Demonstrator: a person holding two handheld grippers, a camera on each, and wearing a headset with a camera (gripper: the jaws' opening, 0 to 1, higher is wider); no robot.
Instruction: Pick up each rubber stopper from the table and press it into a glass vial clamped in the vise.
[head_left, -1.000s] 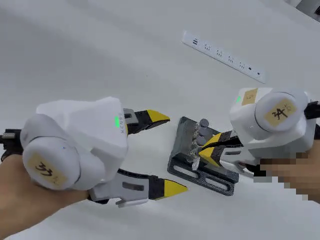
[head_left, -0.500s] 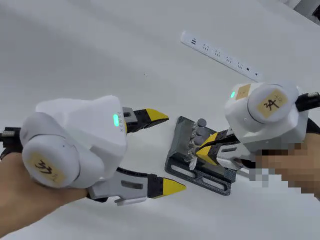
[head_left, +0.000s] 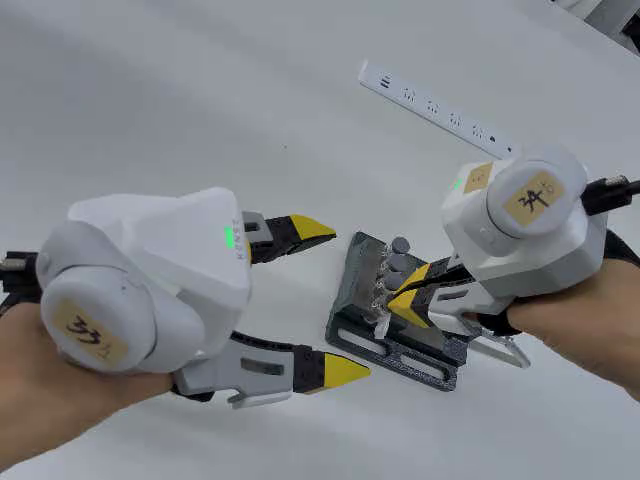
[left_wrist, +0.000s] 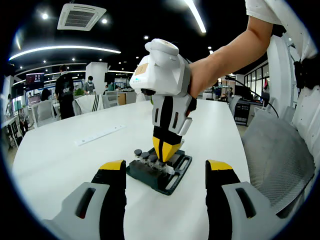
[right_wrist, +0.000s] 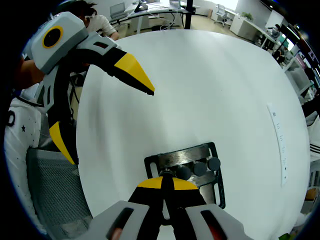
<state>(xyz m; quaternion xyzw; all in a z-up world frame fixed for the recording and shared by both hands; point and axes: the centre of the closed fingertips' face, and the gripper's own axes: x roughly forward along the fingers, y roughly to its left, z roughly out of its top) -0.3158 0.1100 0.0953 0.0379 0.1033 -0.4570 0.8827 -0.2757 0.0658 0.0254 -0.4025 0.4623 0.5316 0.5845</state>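
A dark vise (head_left: 362, 330) on the white table clamps a row of glass vials, three of them topped with grey stoppers (head_left: 399, 246). My right gripper (head_left: 404, 296) is shut, and its yellow tips rest on the near end of the row. What lies under the tips is hidden. In the right gripper view the shut jaws (right_wrist: 167, 183) meet just before the three stoppers (right_wrist: 199, 168) in the vise (right_wrist: 156, 162). My left gripper (head_left: 328, 300) stands open to the left of the vise, holding nothing. The left gripper view shows the vise (left_wrist: 170, 181) and the right gripper (left_wrist: 166, 148) above it.
A white power strip (head_left: 440, 108) lies at the back of the table. People, chairs and desks stand in the room behind, seen in the left gripper view. A mesh chair (left_wrist: 280, 150) is beside the table.
My right gripper has shifted left and come down onto the near end of the vial row. The left gripper has stayed in place, open.
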